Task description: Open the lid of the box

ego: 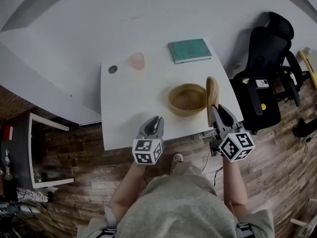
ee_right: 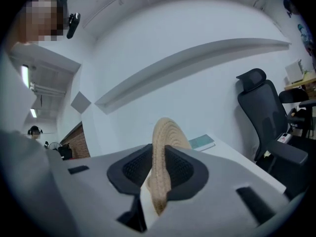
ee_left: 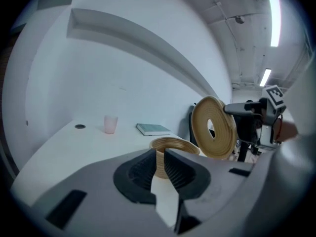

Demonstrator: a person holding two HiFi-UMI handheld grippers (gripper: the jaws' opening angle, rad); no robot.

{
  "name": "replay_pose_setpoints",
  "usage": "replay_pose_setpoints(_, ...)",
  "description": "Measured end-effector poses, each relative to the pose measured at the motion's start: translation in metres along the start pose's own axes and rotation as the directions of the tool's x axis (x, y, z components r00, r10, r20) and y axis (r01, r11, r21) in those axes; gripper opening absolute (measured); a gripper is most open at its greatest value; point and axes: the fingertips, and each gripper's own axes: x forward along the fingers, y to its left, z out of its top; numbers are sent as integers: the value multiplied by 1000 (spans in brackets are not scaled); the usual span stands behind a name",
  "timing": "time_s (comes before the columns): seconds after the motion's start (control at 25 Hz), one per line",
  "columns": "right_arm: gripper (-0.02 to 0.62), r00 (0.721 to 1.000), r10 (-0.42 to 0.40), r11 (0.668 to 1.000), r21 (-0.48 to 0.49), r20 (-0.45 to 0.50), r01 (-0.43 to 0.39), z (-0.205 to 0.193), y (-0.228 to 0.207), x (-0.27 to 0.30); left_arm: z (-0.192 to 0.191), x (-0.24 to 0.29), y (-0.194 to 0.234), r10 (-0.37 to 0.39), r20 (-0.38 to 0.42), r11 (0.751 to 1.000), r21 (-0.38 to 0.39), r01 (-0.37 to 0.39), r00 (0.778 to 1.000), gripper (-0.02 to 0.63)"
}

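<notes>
Clamping the round woven straw lid [ego: 212, 90] in my right gripper [ego: 214, 108], I am holding it off the uncovered round woven box [ego: 187, 99], left gripper [ego: 157, 119] narrowed on nothing.

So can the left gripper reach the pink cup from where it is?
Probably yes: only bare table lies between the left gripper and the pink cup; the box sits off to the right. Its jaws would need opening.
</notes>
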Motion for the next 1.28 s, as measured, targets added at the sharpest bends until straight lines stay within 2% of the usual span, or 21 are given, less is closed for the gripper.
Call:
replay_pose_setpoints(0.44, 81, 998, -31, 991, 135, 59, 23, -27, 68, -77, 6, -97, -15, -55, 67, 998, 15, 54, 996, 14)
replay_pose_setpoints(0.8, 81, 997, -18, 980, 199, 70, 3, -54, 125, -139, -16, -177, -24, -59, 84, 998, -3, 59, 995, 12)
replay_pose_setpoints(1.28, 81, 997, 50, 980, 188, 51, -58, -82, 185, -195, -41, -263, -30, -27, 97, 999, -24, 29, 995, 12)
